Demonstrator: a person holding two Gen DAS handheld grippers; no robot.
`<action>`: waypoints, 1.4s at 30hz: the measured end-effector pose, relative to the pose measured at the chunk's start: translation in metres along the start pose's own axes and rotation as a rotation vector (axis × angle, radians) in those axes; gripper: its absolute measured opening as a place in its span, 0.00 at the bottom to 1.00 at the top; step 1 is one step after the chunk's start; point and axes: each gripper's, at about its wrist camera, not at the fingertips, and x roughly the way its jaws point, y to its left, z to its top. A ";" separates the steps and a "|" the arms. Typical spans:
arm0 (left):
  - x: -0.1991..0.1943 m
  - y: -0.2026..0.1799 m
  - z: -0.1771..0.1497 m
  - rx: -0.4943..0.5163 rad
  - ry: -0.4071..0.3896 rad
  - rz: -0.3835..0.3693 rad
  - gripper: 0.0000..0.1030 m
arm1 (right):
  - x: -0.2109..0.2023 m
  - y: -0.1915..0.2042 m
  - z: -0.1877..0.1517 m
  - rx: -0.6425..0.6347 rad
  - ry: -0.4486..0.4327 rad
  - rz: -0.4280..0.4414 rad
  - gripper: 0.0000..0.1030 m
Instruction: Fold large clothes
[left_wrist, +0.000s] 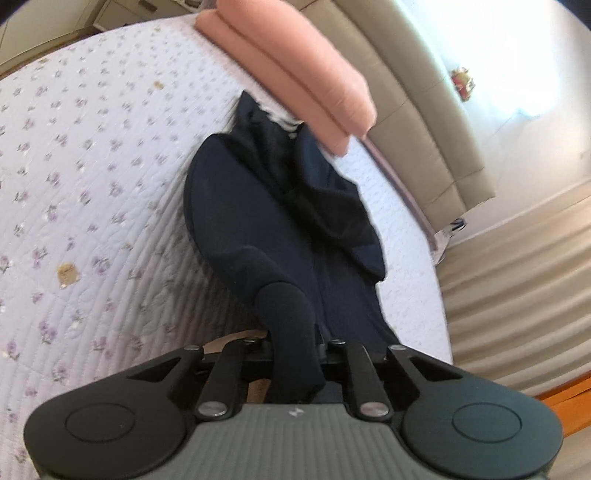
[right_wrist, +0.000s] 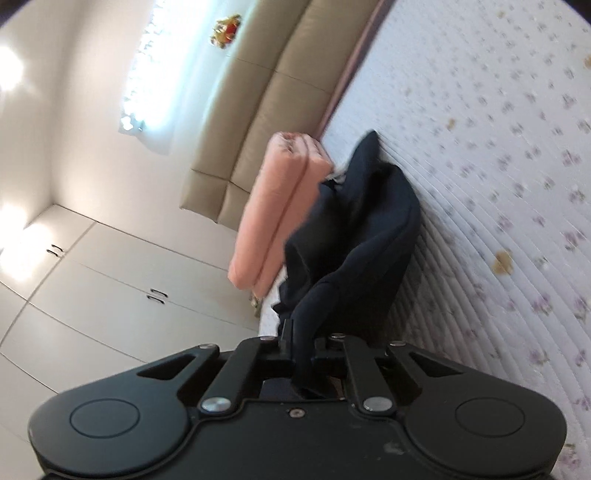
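A dark navy garment (left_wrist: 273, 206) lies stretched on a bed with a floral quilt (left_wrist: 81, 177). My left gripper (left_wrist: 293, 332) is shut on one end of it, with cloth bunched over the fingers. In the right wrist view the same navy garment (right_wrist: 354, 236) hangs from my right gripper (right_wrist: 299, 332), which is shut on another edge of it. The far end of the garment reaches a folded pink blanket (left_wrist: 291, 70), also seen in the right wrist view (right_wrist: 280, 206). A striped white trim (left_wrist: 284, 120) shows at the garment's far end.
A beige padded headboard (left_wrist: 417, 122) runs along the bed's far side. White wardrobe doors (right_wrist: 110, 266) stand beyond the bed. The bed's edge and a ribbed bed skirt (left_wrist: 517, 266) drop off to the right, with a wooden floor (left_wrist: 569, 402) below.
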 end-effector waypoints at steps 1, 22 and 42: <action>-0.002 -0.003 0.001 -0.001 -0.009 -0.010 0.14 | -0.001 0.003 0.002 0.005 -0.008 0.011 0.09; 0.043 -0.103 0.157 0.067 -0.252 -0.104 0.14 | 0.131 0.104 0.150 -0.079 -0.114 0.101 0.09; 0.327 -0.037 0.310 0.082 -0.330 0.118 0.14 | 0.432 -0.001 0.264 -0.252 -0.065 -0.314 0.09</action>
